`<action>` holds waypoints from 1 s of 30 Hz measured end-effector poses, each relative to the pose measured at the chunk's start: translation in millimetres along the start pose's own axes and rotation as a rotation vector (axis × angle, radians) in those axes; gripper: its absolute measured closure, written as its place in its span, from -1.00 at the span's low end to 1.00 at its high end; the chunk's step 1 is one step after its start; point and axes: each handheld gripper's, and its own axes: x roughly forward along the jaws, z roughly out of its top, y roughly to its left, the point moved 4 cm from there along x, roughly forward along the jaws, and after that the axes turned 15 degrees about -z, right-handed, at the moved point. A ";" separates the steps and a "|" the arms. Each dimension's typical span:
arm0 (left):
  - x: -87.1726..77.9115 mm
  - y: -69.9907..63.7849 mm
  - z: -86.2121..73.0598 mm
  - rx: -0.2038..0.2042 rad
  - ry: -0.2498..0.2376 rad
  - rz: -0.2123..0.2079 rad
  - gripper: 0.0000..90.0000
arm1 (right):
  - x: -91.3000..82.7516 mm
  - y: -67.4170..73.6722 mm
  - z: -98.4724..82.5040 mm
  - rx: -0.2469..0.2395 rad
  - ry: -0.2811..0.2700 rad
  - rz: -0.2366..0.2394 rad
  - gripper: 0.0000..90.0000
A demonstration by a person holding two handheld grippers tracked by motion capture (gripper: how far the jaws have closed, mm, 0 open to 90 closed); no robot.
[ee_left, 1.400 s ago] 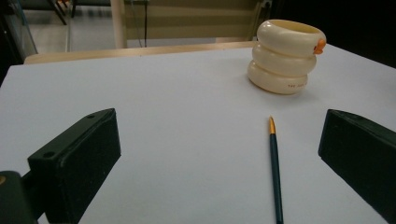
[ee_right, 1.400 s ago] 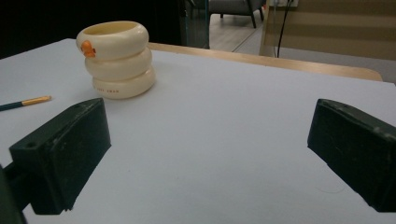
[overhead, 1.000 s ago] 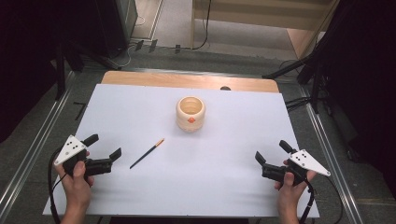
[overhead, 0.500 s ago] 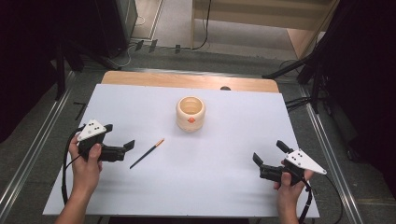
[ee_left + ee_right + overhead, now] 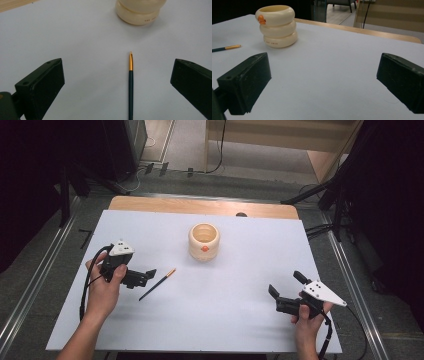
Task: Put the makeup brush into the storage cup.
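A white table (image 5: 225, 320) with a wooden strip along its far edge is seen from above, set on a grey floor (image 5: 45, 265) with metal rails at either side. Near the middle of the table, toward the far edge, a cream cup (image 5: 204, 241) made of stacked rings is stood upright, an orange mark on its near side; in the right gripper view its three rings and the orange mark near the rim are shown at upper left. The left gripper (image 5: 146, 276) is held over the left part of the table by the left hand (image 5: 106, 285), its jaws spread wide and pointed toward a brush (image 5: 157, 284). The right gripper (image 5: 283, 289) is held by the right hand (image 5: 307, 317) near the front right of the table, well apart from cup and brush, its jaws likewise spread wide with nothing between them. The brush — a thin dark handle with a gold ferrule and a small orange tip — is laid flat on the table, just beside the left gripper's jaw tips and nearer than the cup. In the left gripper view the brush is framed between the two open jaws, untouched by either, its tip directed toward the cup's base — the cup itself lying well beyond it.
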 end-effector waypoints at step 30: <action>62.4 -2.3 1.7 -0.001 0.422 0.000 -0.93 | 4.5 6.1 -3.0 -0.027 0.028 0.009 -1.00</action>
